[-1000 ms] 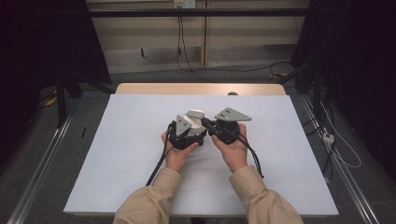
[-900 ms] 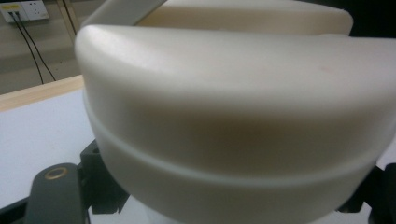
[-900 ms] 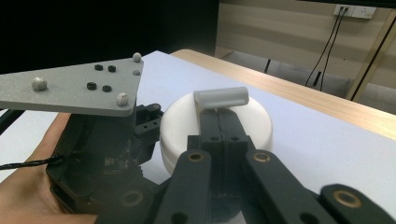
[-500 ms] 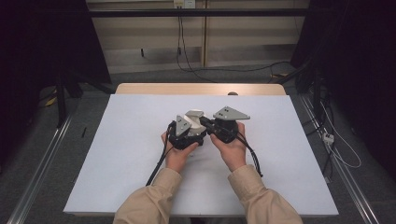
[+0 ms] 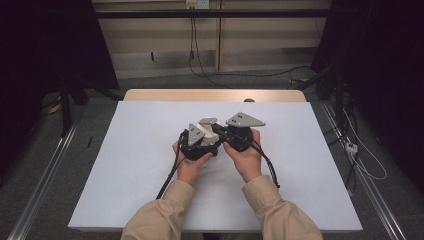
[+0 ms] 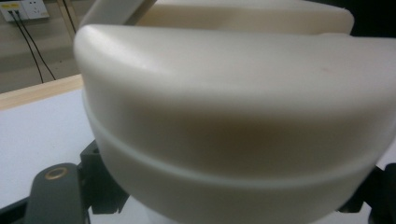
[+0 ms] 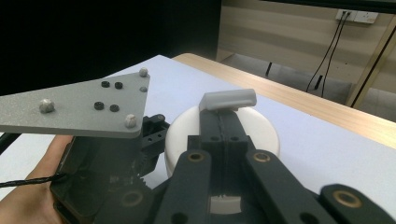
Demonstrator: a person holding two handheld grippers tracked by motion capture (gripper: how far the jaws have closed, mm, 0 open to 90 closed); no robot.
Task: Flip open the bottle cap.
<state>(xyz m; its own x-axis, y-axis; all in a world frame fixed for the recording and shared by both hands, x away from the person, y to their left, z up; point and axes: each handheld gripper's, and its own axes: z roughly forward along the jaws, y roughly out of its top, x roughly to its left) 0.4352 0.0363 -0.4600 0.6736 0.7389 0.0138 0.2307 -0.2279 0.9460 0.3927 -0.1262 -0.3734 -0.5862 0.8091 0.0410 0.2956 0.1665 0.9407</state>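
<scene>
A cream-white round container (image 6: 233,126) sits between my left gripper's fingers (image 6: 56,196), which are shut on its sides. In the right gripper view the same container (image 7: 187,128) lies under my right gripper (image 7: 226,112). That gripper's jaws are pressed together, and their tips are on a grey tab (image 7: 228,99) at the container's top. In the high view both hands meet at the middle of the table. There my left gripper (image 5: 207,134) and right gripper (image 5: 218,128) close in on the container (image 5: 207,122) from either side.
A white sheet (image 5: 140,150) covers the table, with a strip of bare wood (image 5: 210,95) at its far edge. Black cables (image 5: 167,177) trail from the grippers toward the near edge. Wall sockets and cords (image 5: 192,30) lie beyond the table.
</scene>
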